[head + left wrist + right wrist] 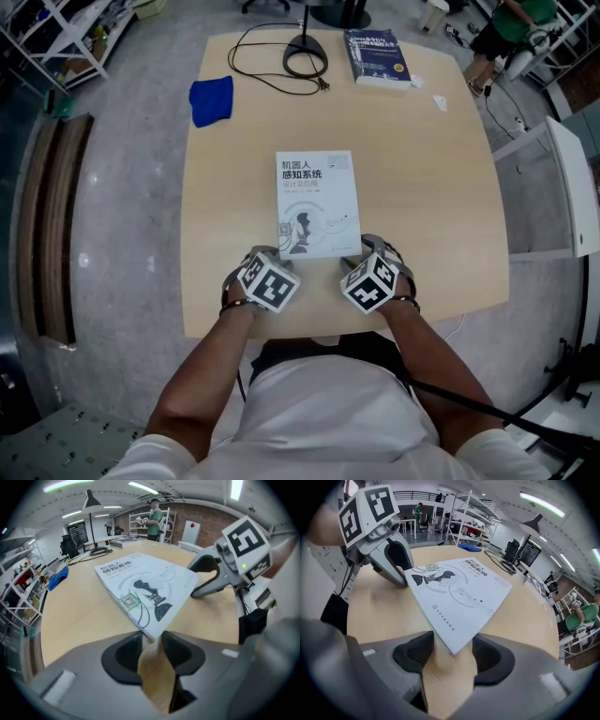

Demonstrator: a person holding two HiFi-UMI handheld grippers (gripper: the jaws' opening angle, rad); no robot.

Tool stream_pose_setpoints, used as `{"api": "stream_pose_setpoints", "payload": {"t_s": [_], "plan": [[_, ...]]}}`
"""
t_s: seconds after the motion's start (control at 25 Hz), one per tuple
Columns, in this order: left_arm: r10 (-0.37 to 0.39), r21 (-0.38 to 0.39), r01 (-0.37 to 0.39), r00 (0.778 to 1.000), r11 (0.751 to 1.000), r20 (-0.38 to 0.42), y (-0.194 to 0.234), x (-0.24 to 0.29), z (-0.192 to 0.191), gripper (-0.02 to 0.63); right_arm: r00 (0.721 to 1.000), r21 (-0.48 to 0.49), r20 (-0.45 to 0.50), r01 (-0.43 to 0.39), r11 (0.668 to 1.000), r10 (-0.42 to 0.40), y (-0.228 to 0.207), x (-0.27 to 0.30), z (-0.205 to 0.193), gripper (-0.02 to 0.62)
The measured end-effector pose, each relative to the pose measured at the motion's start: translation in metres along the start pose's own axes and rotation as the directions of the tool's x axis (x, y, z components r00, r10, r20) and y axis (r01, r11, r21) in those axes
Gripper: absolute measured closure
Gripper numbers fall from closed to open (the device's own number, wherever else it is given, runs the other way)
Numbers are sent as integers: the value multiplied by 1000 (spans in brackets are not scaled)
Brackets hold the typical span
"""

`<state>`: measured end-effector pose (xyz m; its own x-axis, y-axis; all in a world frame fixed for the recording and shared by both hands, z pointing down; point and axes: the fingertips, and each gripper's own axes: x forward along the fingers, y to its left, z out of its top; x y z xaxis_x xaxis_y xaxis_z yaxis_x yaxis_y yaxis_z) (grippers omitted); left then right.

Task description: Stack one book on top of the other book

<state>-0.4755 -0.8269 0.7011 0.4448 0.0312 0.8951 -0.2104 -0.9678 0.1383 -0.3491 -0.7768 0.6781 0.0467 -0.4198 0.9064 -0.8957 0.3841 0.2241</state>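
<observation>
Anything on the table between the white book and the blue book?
No: head view shows bare table between the white book and the blue book.

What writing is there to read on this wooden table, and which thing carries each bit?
"机器人感知系统": large title on the white paperback book lying nearest the person.
"设计及应用": smaller, paler line just under that title.
Fine print lower on that cover: too small to read.
Dark blue book at the far edge: pale lettering, too small to read.
</observation>
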Motion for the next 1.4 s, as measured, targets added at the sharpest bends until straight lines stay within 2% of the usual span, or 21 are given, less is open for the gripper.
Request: {"api": "stream_pose_setpoints", "payload": {"t_s": [0.28,0.48,0.84,1.16,1.28,1.4], "plan": [[34,37,-33,999,999,-21,0,0,-1,460,1000,30,-21,-11,999,12,-4,0,-5,324],[53,47,-51,998,998,-33,1,-1,-2,465,999,-25,-36,-4,1000,3,0,0,-3,333],[116,99,-110,992,989,-53,7,5,-3,477,1000,12,-15,-15,1000,15,-3,4,-2,353],[80,64,-77,996,995,-44,7,5,-1,474,999,30,4,-45,999,45,-4,6,-2,354],[44,6,-43,999,999,-10,5,0,-4,480,997,97,31,-69,993,66,-7,0,-9,354],[43,-35,-42,998,999,37,7,-13,-12,480,996,195,83,-55,979,40,-18,-16,-22,354]]}}
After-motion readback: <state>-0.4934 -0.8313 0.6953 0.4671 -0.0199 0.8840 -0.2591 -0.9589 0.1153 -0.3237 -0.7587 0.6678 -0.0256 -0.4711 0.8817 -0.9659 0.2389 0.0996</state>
